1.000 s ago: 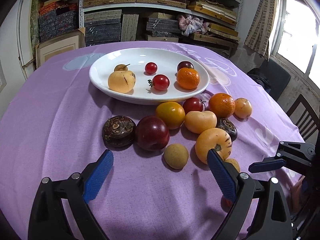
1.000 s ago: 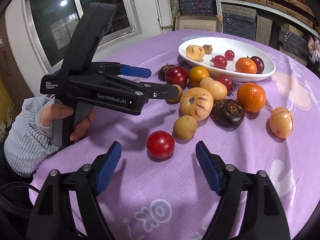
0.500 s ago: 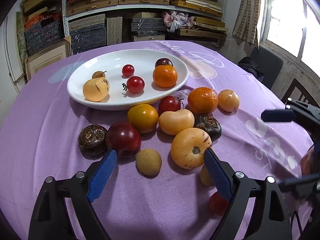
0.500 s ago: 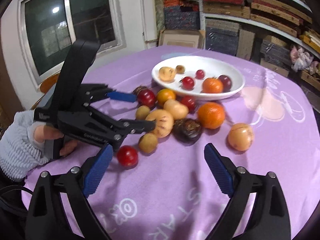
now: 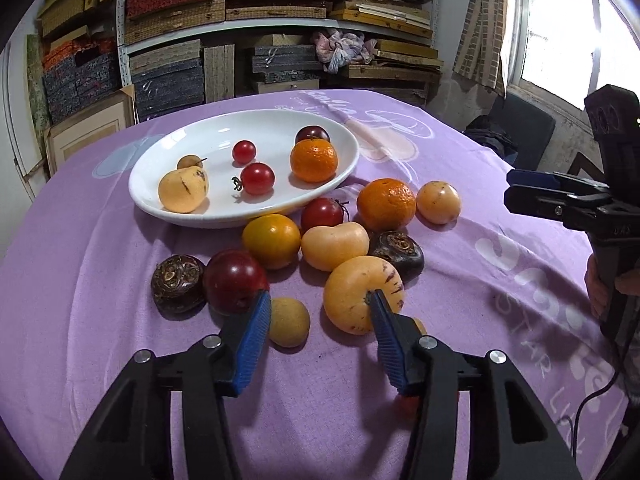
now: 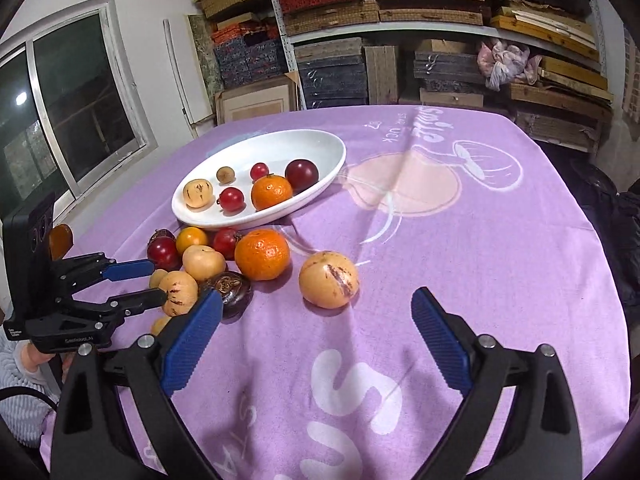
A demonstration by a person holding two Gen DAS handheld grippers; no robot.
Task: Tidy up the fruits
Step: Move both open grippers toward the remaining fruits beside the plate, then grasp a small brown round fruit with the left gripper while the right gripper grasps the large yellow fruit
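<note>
A white oval plate (image 5: 160,196) (image 6: 328,184) on the purple cloth holds several fruits, among them an orange (image 5: 314,160) and cherry tomatoes. Loose fruits lie in front of it: a dark red plum (image 5: 234,280), a small tan fruit (image 5: 290,322), a striped yellow melon (image 5: 356,296), an orange (image 5: 386,204) (image 6: 262,254). My left gripper (image 5: 320,316) is open, low over the cloth, between the tan fruit and the melon. My right gripper (image 6: 316,320) is open and empty, just before a speckled yellow fruit (image 6: 328,278).
Shelves stacked with boxes and mats (image 5: 280,20) stand behind the table. Windows are at the sides (image 6: 72,112). A dark chair (image 5: 524,124) stands beyond the table's right edge. The right gripper (image 5: 568,200) shows at the right of the left wrist view.
My left gripper has moved forward into the loose fruits and its jaws have narrowed. My right gripper has swung right, away from the red tomato, toward the speckled yellow fruit.
</note>
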